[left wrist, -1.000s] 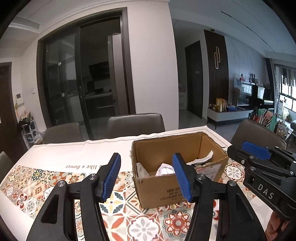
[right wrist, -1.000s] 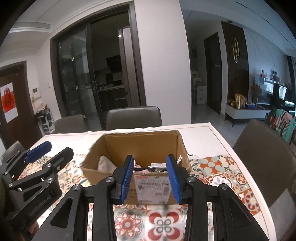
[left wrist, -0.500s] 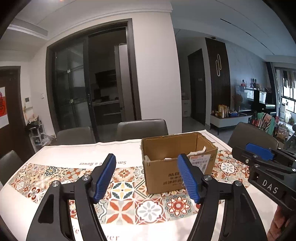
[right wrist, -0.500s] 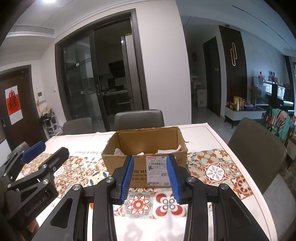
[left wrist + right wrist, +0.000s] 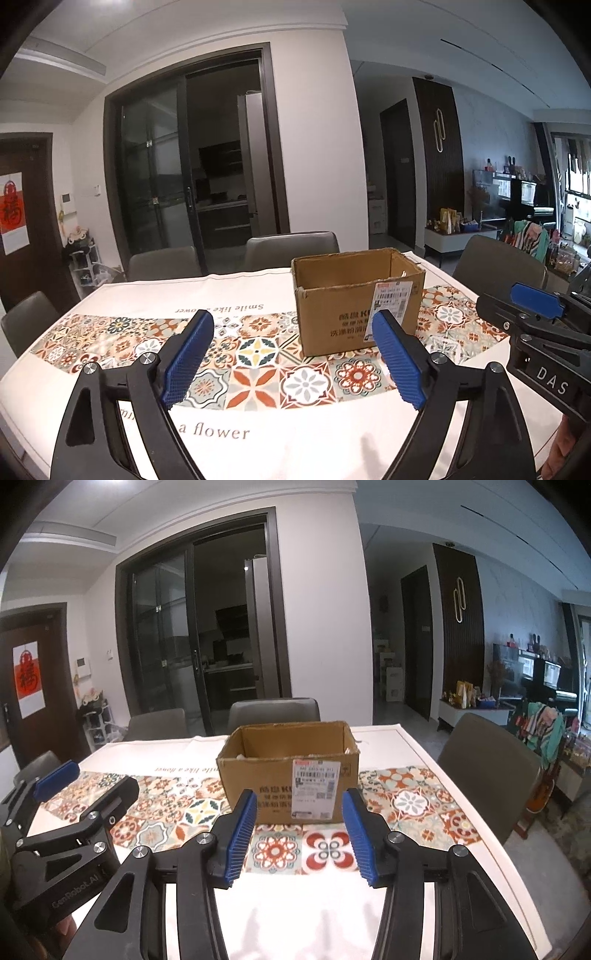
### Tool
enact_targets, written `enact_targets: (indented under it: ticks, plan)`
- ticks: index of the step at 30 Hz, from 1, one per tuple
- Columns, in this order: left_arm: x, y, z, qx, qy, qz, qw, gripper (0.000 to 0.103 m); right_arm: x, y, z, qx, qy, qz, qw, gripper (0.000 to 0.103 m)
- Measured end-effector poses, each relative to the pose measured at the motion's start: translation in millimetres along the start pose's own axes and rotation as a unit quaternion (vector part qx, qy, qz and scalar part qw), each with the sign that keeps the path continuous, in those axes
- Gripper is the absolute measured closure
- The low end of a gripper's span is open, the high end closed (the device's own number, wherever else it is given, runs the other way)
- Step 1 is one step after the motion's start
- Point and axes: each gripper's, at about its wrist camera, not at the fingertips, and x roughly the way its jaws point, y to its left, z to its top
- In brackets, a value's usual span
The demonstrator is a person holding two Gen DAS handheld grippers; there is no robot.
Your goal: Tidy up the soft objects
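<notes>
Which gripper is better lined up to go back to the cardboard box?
Right, probably: the cardboard box sits centred between the open right gripper; for the open left gripper it lies off to the right.

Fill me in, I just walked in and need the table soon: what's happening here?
A person holds a pair of tongs in each hand, tidying soft items into a cardboard box on the patterned tablecloth. Left tongs and right tongs are both open, empty and short of the box. Only pale scraps show above its rim.

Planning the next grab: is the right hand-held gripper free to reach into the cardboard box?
Probably yes: the right hand-held gripper is open and empty, the cardboard box stands open-topped straight ahead, with nothing between.
</notes>
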Motion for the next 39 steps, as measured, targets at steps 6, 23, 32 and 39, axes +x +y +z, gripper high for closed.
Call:
enact_targets:
  ticks: [6,23,32,39]
  plan:
    - [-14,7,-14,-0.008,0.002,0.011,0.9999,0.014,-8,2,-13,0.009,0.009,0.002,1.0,0.053]
    - [-26,10,-18,-0.016,-0.003,0.014,0.9998,0.007,-17,6,-18,0.011,0.007,0.0,1.0,0.053]
    - [-28,12,-19,-0.019,-0.005,0.013,0.9997,0.004,-19,6,-19,0.012,0.007,0.0,1.0,0.053]
    - [-25,13,-19,-0.022,0.001,0.016,0.9996,0.004,-20,5,-20,0.013,0.008,-0.001,1.0,0.053]
